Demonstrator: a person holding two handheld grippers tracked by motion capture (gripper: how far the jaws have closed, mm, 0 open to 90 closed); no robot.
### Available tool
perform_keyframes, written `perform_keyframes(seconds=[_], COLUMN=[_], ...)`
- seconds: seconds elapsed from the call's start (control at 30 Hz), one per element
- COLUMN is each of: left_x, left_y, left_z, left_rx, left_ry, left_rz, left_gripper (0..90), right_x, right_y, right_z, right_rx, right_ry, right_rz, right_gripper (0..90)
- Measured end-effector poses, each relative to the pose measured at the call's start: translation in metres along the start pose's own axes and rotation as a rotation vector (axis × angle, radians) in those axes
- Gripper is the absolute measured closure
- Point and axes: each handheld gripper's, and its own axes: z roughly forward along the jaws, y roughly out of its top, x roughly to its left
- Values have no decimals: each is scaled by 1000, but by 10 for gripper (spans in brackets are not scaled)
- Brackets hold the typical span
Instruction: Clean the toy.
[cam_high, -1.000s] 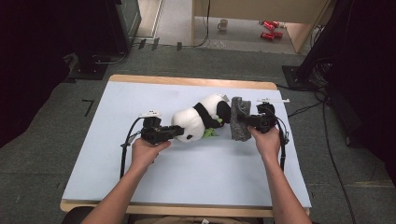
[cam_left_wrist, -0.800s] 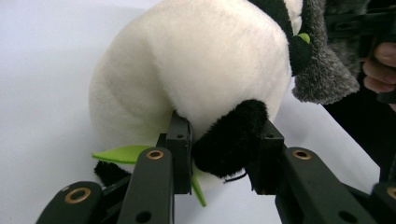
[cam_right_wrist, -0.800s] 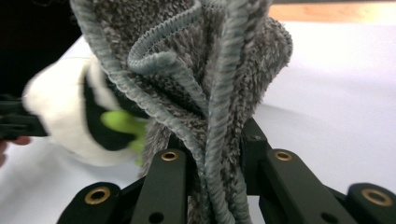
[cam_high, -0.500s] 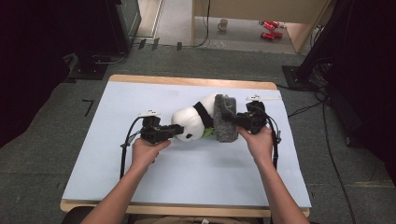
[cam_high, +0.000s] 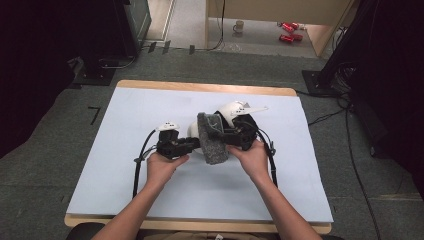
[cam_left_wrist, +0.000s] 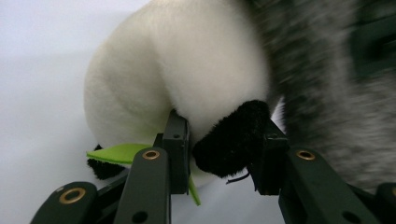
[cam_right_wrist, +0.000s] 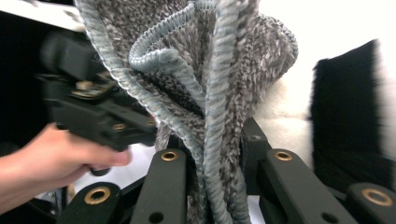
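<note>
Left gripper (cam_left_wrist: 219, 154): jaws clamped on a black plush paw of the white-and-black stuffed panda toy (cam_left_wrist: 187, 70), fuzzy and rounded, mid-desk; a flat green felt leaf (cam_left_wrist: 119, 152) sits by the left jaw. Right gripper (cam_right_wrist: 219, 163): jaws pinch the grey ribbed knit cloth (cam_right_wrist: 196, 74), bunched in folds, touching the panda. Pale blue desk (cam_high: 125, 185): bare room out to every edge.

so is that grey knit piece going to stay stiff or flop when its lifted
Probably floppy: the grey knit piece folds and bunches where the right tool pinches it. Likely light, since it hangs from that one pinch. Its fuzzy surface may snag or drag on the plush panda.
</note>
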Motion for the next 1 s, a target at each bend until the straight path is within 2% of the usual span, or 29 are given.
perform_keyframes(seconds=[0.17, 0.23, 0.33, 0.43, 0.6, 1.0], left_x=[2, 4, 7, 3, 6, 9], left_y=[-4, -3, -3, -3, 0, 3], left_z=[3, 3, 2, 4, 2, 5], left_rx=[1, -5, -6, -10, -1, -7], left_ry=[-2, -5, -9, -15, -27, -41], left_rz=[-7, -12, -16, 5, -8, -13], left_gripper=[652, 653, 654, 653, 654, 654], right_x=[-15, -22, -34, -47, -51, -63], right_y=[-8, -8, -8, -10, -10, -15], right_z=[3, 0, -9, -19, -24, -50], right_rx=[7, 1, -7, -22, -39, -90], right_ry=[-24, -34, -105, -100, -102, -184], right_rz=[-22, -8, -2, 33, 35, 67], right_gripper=[773, 772, 776, 778, 780, 779])
